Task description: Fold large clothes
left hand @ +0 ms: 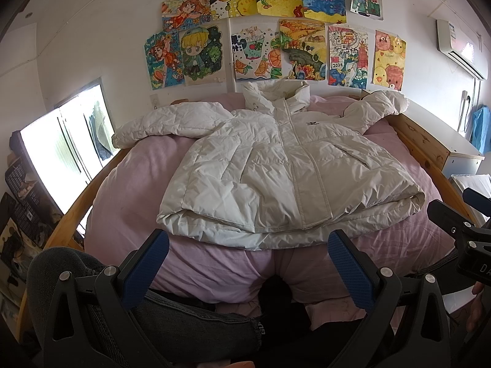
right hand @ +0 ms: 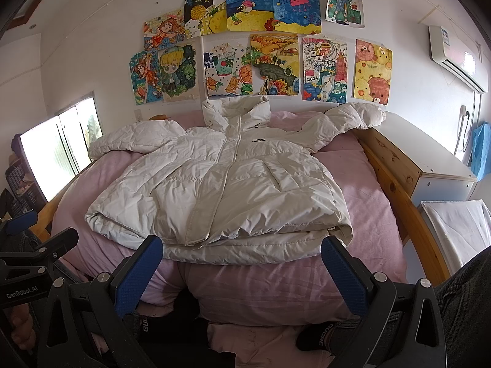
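A white puffer jacket (left hand: 276,165) lies front-up and zipped on a pink bedspread (left hand: 129,190), hood towards the wall, both sleeves spread out to the sides. It also shows in the right wrist view (right hand: 221,184). My left gripper (left hand: 248,245) is open and empty, held just short of the jacket's hem. My right gripper (right hand: 242,248) is open and empty, also just short of the hem. The right gripper's body (left hand: 460,233) shows at the right edge of the left wrist view, and the left gripper's body (right hand: 33,254) shows at the left edge of the right wrist view.
A wooden bed frame (right hand: 396,178) runs along the bed's sides. A white cabinet (right hand: 435,165) stands at the right. A bright window (left hand: 61,153) is at the left. Drawings (left hand: 276,30) cover the wall. My legs in socks (right hand: 322,334) lie below the grippers.
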`<state>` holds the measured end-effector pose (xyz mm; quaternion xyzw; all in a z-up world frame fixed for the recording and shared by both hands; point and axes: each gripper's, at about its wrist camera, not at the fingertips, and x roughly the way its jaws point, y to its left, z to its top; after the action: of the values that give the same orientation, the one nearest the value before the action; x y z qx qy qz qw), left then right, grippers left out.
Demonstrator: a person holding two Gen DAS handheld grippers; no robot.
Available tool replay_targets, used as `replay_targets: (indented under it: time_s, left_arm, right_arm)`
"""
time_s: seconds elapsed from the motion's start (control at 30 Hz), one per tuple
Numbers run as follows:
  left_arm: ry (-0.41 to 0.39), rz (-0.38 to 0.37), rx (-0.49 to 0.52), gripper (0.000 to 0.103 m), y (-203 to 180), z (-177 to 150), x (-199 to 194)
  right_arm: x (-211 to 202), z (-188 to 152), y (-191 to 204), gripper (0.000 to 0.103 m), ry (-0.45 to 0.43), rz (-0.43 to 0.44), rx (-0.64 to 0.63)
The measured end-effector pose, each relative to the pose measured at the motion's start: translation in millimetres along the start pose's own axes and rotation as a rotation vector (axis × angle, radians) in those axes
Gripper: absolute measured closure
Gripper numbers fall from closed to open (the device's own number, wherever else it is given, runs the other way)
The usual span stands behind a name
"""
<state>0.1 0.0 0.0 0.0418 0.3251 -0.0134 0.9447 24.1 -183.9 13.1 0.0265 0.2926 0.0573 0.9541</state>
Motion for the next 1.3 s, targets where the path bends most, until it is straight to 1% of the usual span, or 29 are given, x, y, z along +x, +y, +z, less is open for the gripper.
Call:
replay_targets:
  time_s: [1.17, 1.3]
  left_arm:
    - [-0.001, 0.001, 0.001, 0.001, 0.0, 0.0, 0.1]
    - [0.007, 0.001, 0.002, 0.001, -0.3, 0.2, 1.4]
  right_arm:
    - [0.6, -2.6, -1.4, 0.000, 0.002, 0.002, 0.003]
    - [1.8, -5.1, -2.4, 0.000, 0.009, -0.012, 0.005]
